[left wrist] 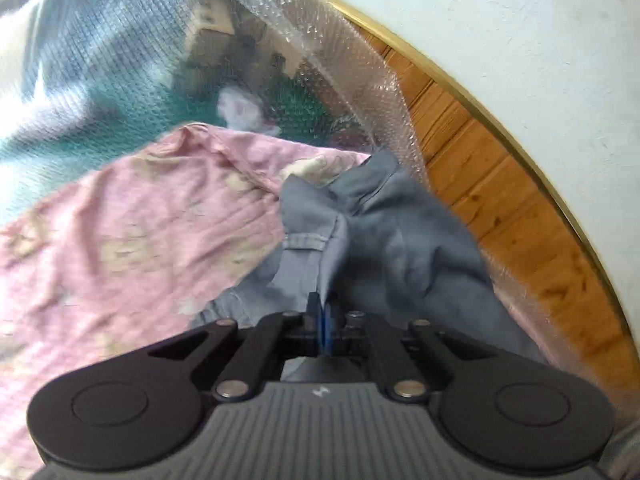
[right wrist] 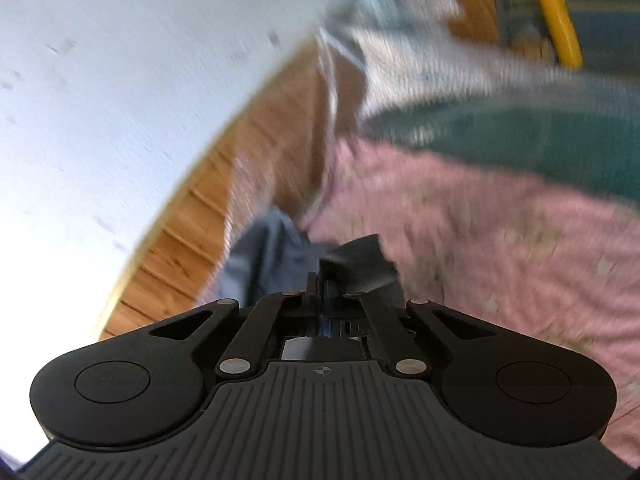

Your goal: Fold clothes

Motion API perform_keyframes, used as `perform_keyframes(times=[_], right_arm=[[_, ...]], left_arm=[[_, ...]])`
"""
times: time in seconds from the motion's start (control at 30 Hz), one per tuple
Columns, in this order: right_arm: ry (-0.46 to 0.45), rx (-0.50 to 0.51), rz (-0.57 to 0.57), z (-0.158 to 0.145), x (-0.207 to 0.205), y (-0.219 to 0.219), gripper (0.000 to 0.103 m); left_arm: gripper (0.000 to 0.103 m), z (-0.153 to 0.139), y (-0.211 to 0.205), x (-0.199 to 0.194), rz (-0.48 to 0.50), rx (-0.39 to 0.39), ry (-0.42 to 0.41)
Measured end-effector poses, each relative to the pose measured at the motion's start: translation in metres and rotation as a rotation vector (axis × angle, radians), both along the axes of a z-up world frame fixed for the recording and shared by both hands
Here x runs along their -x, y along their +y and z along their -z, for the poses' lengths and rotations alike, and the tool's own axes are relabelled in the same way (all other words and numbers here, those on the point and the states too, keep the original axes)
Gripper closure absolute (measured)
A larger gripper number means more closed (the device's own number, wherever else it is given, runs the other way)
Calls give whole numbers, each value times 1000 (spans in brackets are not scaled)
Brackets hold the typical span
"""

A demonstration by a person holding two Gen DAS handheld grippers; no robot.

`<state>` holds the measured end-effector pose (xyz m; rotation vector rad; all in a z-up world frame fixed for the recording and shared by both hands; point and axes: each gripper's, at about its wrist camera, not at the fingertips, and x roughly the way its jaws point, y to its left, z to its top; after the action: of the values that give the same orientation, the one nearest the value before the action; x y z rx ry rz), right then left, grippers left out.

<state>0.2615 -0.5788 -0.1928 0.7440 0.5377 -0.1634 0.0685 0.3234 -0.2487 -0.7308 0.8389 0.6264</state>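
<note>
A grey-blue garment (left wrist: 384,232) lies bunched on a pink patterned bedspread (left wrist: 132,232). In the left wrist view my left gripper (left wrist: 325,304) is shut on a fold of that garment, which rises straight from the closed jaws. The right wrist view is blurred by motion. There my right gripper (right wrist: 325,276) is shut on a dark edge of the same grey-blue garment (right wrist: 272,256), with the pink bedspread (right wrist: 480,248) to its right.
A teal knitted blanket (left wrist: 88,72) lies beyond the pink spread. Clear bubble wrap (left wrist: 348,76) hangs along a wooden board (left wrist: 500,200) below a white wall (left wrist: 520,40). A yellow cylinder (right wrist: 560,28) stands at the far right.
</note>
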Motion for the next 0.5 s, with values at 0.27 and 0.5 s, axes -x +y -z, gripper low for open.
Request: perform_keyframes(times=[0.27, 0.5], right_arm=[[432, 60, 62, 111, 35, -5, 91], [455, 35, 109, 103, 54, 16, 50]], left_arm=[[54, 36, -14, 56, -77, 19, 133], [9, 6, -3, 31, -120, -28, 162]])
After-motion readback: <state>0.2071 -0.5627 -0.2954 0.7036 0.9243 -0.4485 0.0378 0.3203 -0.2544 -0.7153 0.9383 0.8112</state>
